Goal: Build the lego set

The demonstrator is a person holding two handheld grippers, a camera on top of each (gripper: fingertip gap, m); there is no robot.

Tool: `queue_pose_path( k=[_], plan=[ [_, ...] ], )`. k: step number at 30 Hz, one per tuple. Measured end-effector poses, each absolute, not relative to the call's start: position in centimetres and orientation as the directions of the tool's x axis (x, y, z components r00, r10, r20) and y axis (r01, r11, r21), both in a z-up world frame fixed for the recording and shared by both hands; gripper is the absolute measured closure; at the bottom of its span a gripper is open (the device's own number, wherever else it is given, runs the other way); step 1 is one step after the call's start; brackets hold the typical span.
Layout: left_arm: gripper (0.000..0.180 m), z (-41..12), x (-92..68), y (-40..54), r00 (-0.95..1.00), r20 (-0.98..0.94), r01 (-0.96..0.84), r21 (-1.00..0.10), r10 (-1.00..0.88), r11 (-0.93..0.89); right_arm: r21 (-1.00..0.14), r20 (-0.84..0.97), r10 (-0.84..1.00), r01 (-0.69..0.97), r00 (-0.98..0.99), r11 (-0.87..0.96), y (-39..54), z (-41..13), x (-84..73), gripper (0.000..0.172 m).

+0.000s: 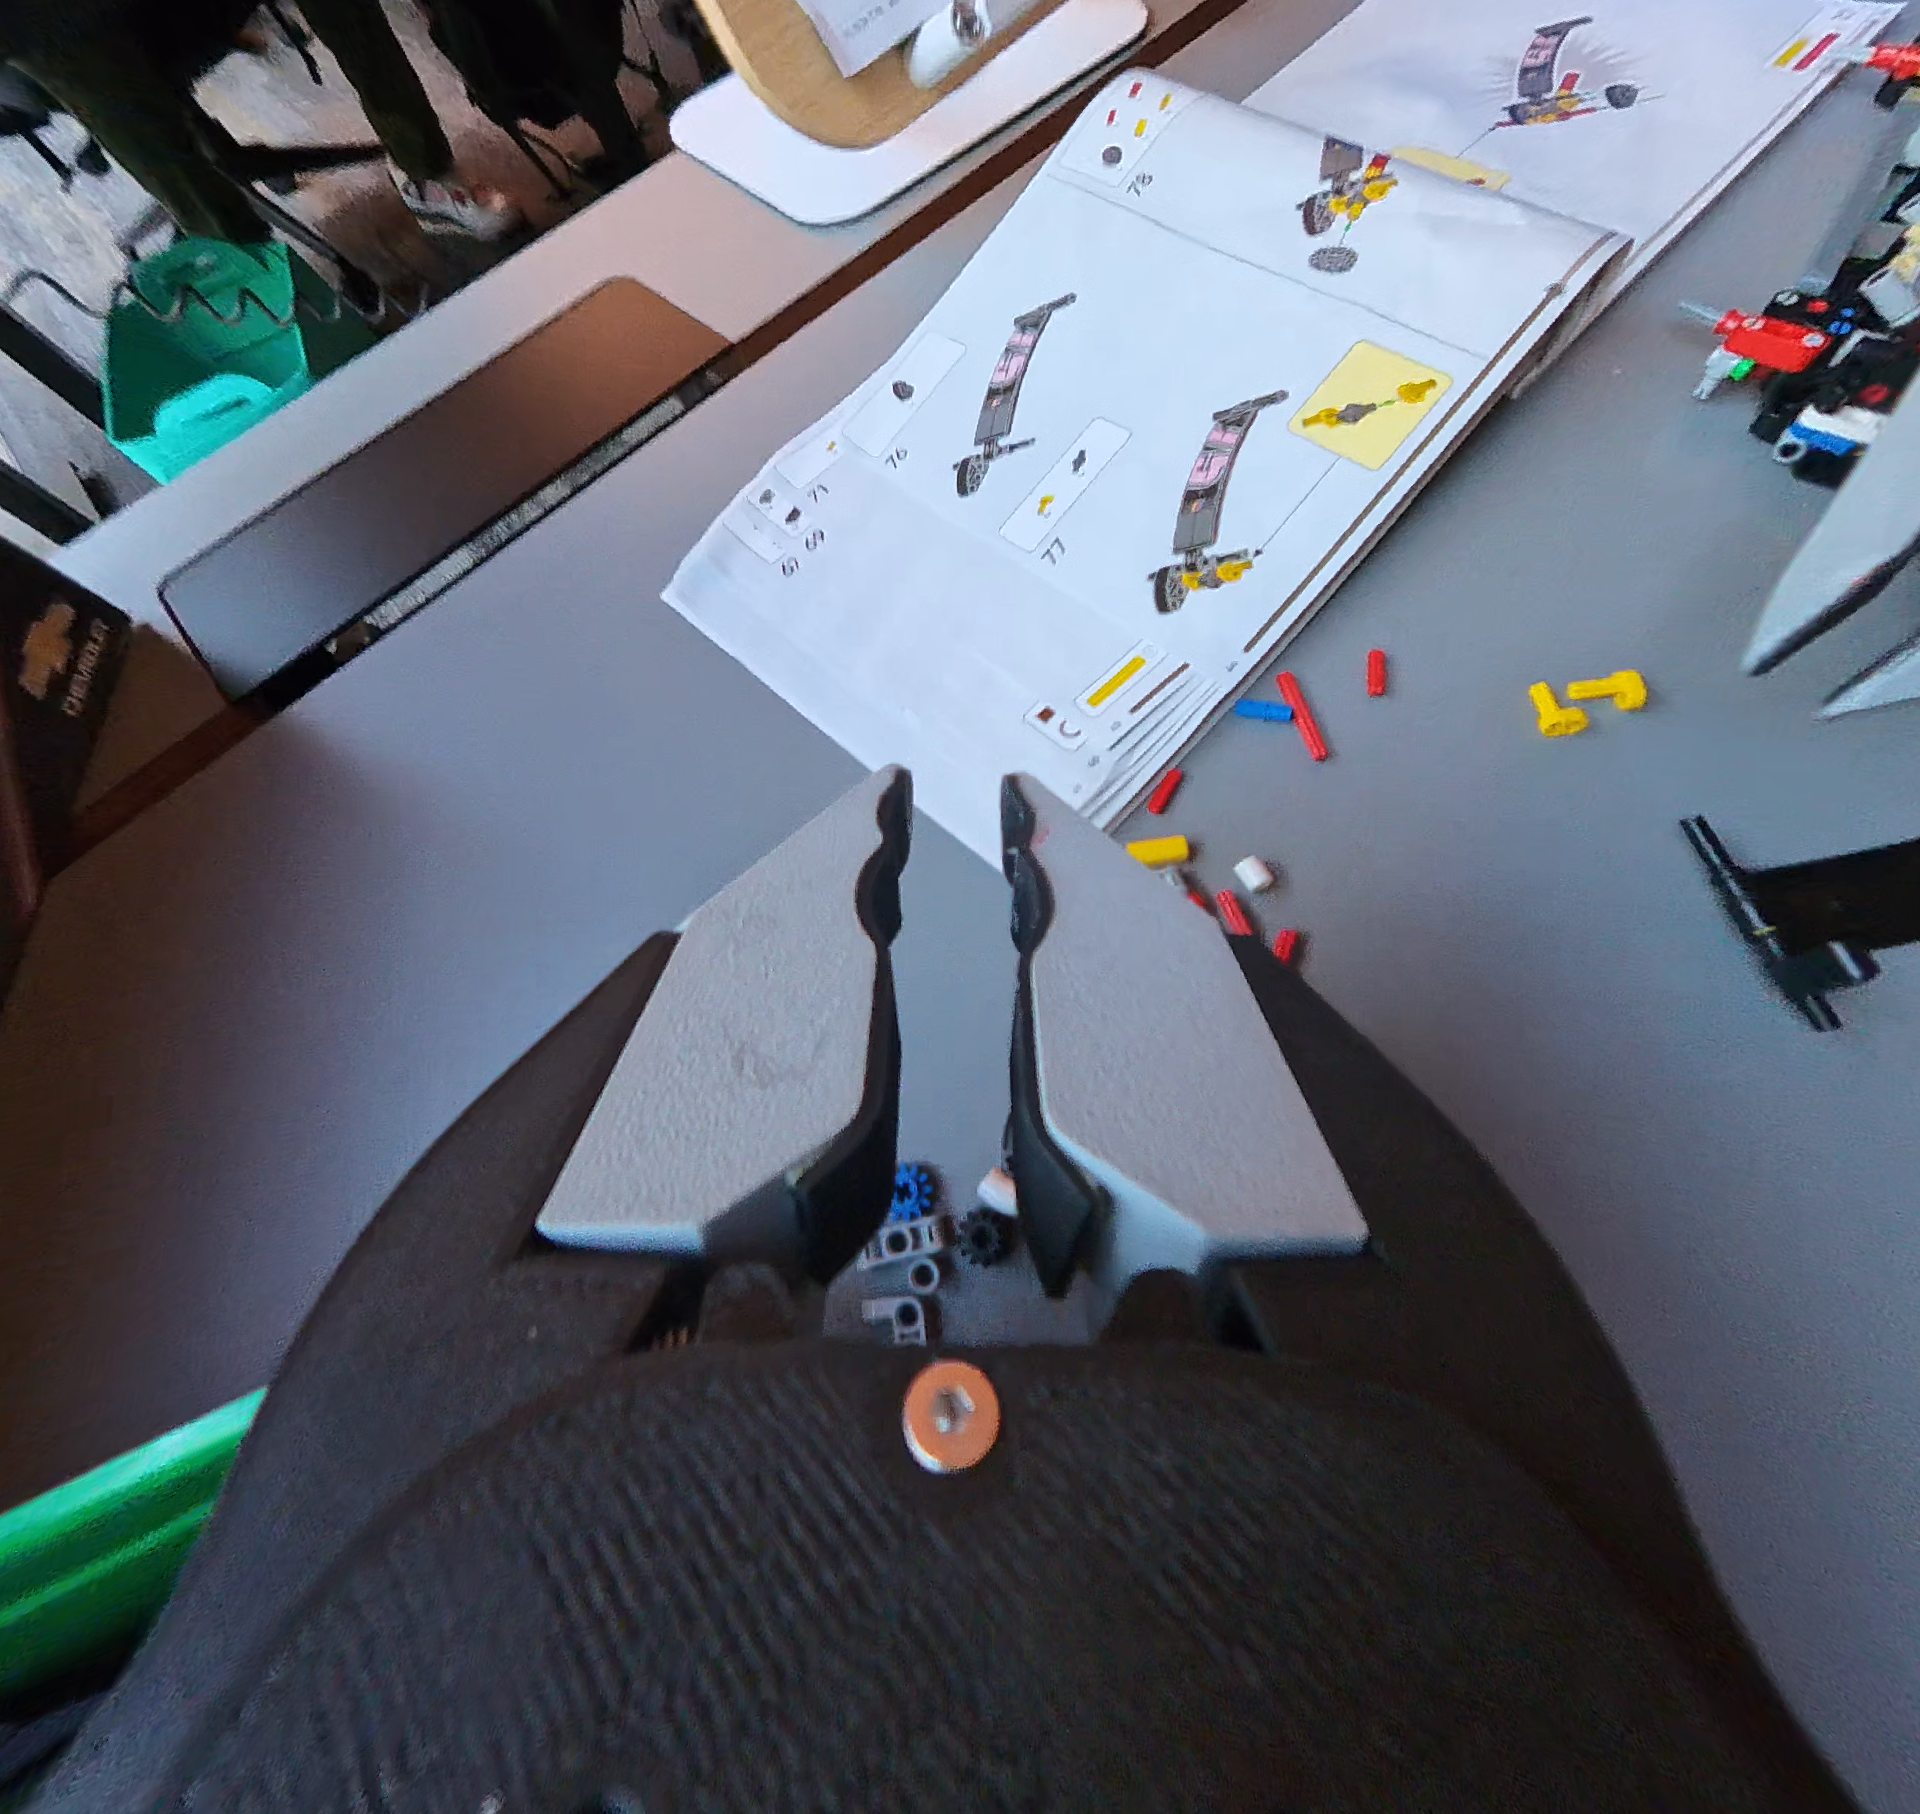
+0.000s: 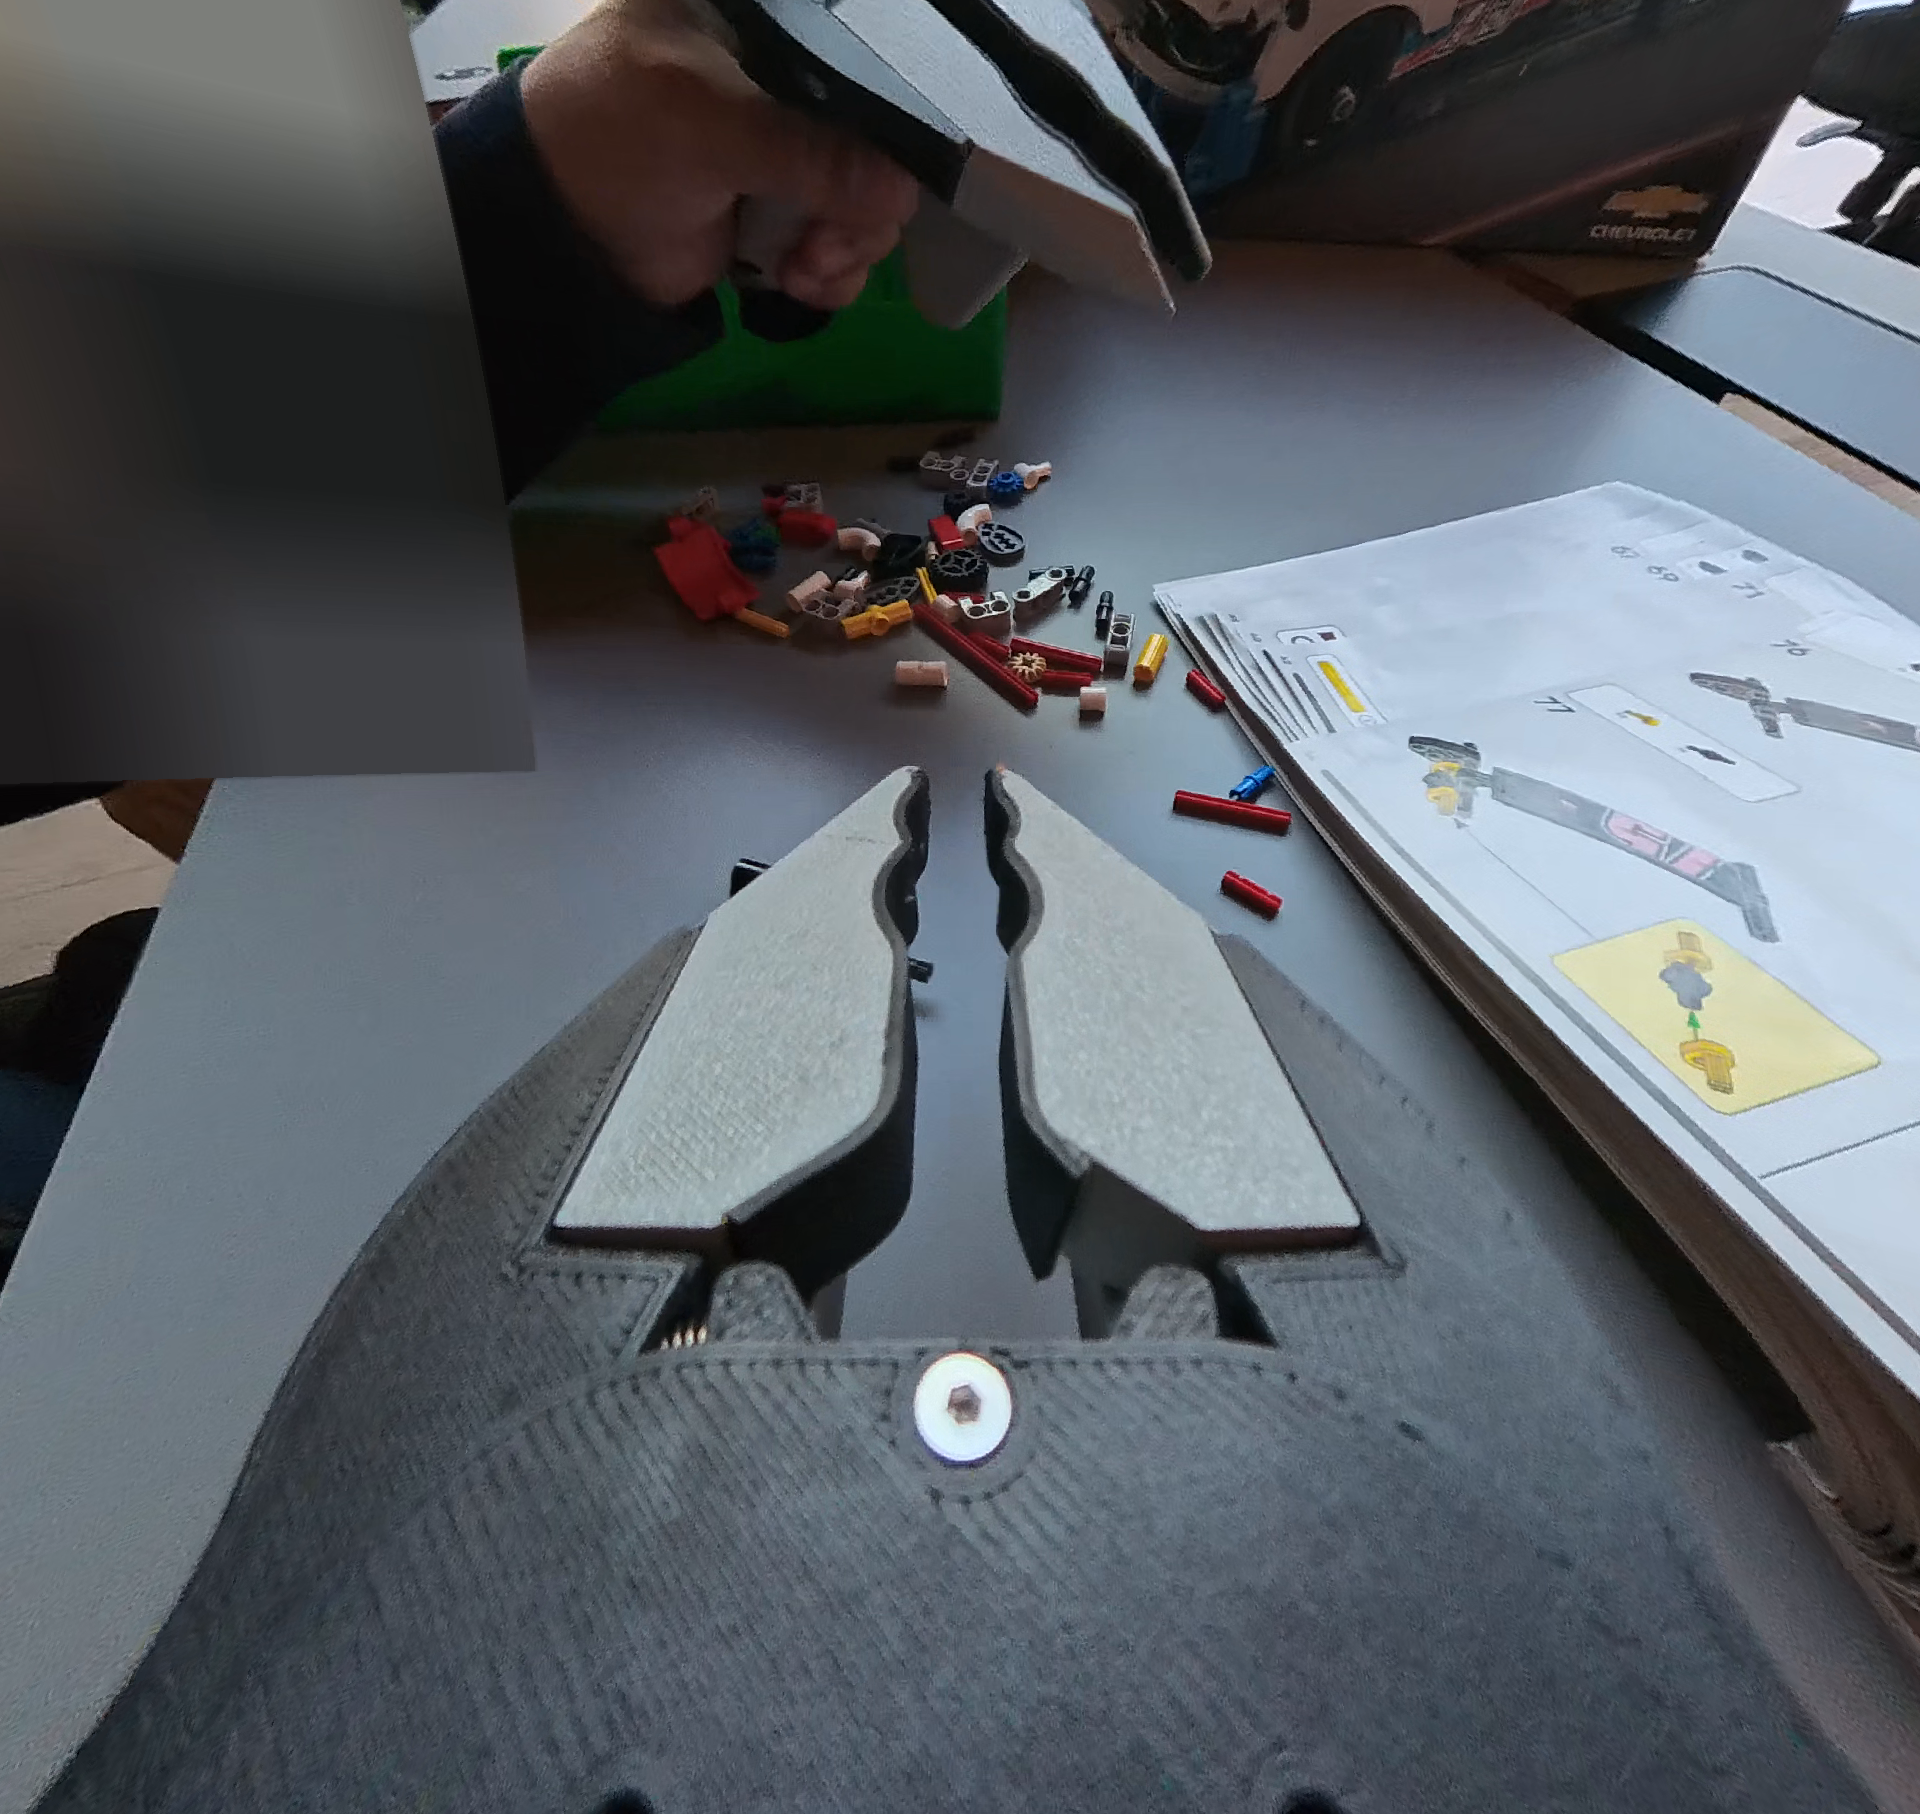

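My left gripper (image 1: 956,798) is open and empty, raised above the grey table (image 1: 468,881) at the near corner of the open instruction booklet (image 1: 1143,393). In the right wrist view it shows at the top (image 2: 1169,273), held by a hand. My right gripper (image 2: 958,788) is open and empty, low over the table, pointing at a pile of loose lego pieces (image 2: 914,590). A long red axle (image 2: 1231,814), a blue pin (image 2: 1252,782) and a short red pin (image 2: 1250,894) lie just right of its tips. A black piece (image 2: 750,871) lies partly hidden under its left finger.
The booklet (image 2: 1558,777) lies to the right. A partly built model (image 1: 1808,382), yellow connectors (image 1: 1584,702) and a black frame piece (image 1: 1808,917) lie right of the left gripper. A green bin (image 2: 831,362) and the set's box (image 2: 1455,102) stand behind. A paper stand (image 1: 914,29) is at the far edge. Across from one pair of fingers to the other is roughly 15 cm. To the short red pin (image 2: 1250,894): right tips about 9 cm, left tips about 15 cm. It turns up in the left wrist view (image 1: 1383,669) as well. From the right gripper's tips to the long red axle (image 2: 1231,814) is close to 9 cm. My left wrist view (image 1: 1312,711) looks at it from another angle.
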State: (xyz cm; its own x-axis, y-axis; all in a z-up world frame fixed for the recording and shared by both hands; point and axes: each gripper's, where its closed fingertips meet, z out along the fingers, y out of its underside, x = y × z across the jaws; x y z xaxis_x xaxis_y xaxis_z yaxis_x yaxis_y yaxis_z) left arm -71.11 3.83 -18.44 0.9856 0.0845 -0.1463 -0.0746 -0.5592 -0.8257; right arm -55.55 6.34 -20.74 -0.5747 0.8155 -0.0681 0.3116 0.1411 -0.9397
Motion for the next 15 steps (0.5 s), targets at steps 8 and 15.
queue_pose_path(
  k=[8,15],
  plan=[
    [0.167,-18.9,-70.3,4.0,0.993,-0.105,-0.058,-0.832,0.053,-0.552,-0.941,-0.051,0.805,0.299,-0.591,0.160,5.6,-20.6,-54.8,0.164],
    [0.168,-19.8,-70.3,4.1,0.992,-0.113,-0.063,-0.816,0.051,-0.574,-0.941,-0.063,0.798,0.302,-0.599,0.152,5.3,-20.6,-54.5,0.164]
  ],
)
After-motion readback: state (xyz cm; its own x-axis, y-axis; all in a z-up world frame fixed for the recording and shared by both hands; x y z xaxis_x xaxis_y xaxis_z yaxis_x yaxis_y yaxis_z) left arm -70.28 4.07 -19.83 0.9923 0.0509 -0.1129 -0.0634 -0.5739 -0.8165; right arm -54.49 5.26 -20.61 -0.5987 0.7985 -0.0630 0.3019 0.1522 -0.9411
